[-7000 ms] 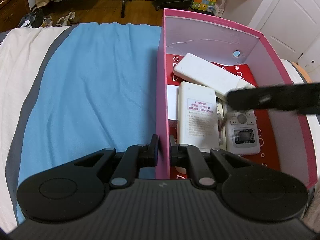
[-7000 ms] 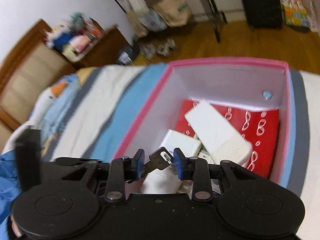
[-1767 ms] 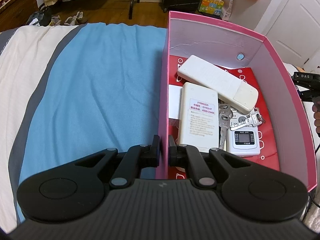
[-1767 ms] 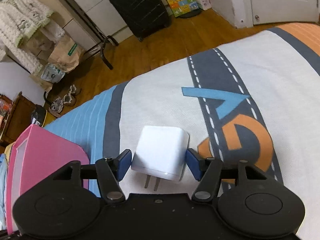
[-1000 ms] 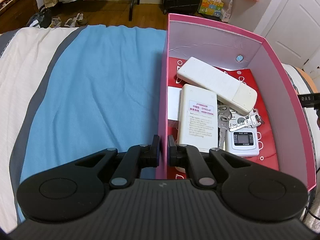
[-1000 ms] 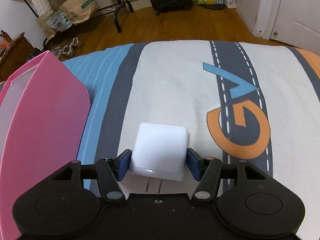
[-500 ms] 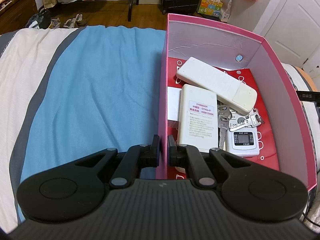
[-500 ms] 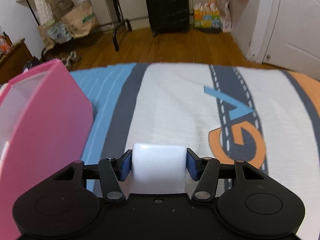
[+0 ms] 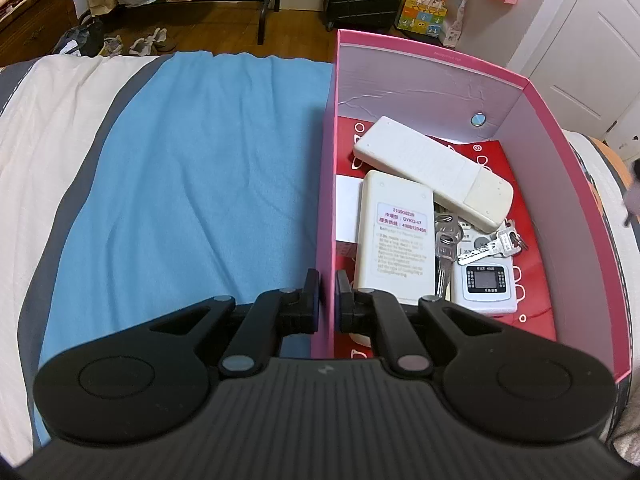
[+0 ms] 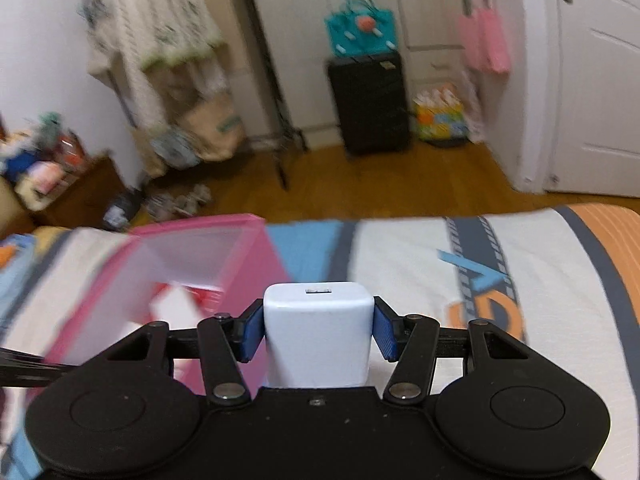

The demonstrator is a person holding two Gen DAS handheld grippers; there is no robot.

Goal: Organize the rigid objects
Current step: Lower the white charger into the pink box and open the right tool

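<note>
My left gripper [image 9: 325,280] is shut on the left wall of the open pink box [image 9: 432,62], which stands on the bed. Inside lie a long white remote [image 9: 432,168], a second white remote [image 9: 394,240] with its label side up, a bunch of keys [image 9: 492,246] and a small white device with a screen [image 9: 484,284]. In the right wrist view my right gripper [image 10: 318,312] is shut on a white plug-in charger [image 10: 318,332], its blue pads pressing both sides. It hangs above the bedspread, with the pink box [image 10: 200,248] blurred to the left.
The bed has a blue stripe [image 9: 192,184] left of the box and a white patterned cover [image 10: 520,280] to its right. Beyond the bed's far edge are wooden floor, a black suitcase [image 10: 368,104], a clothes rack [image 10: 264,72], a white door [image 10: 600,80] and a wooden cabinet [image 9: 32,28].
My right gripper closed on the charger and lifted it off the bed, tilting upward and swinging toward the pink box. The left gripper and the box have not moved.
</note>
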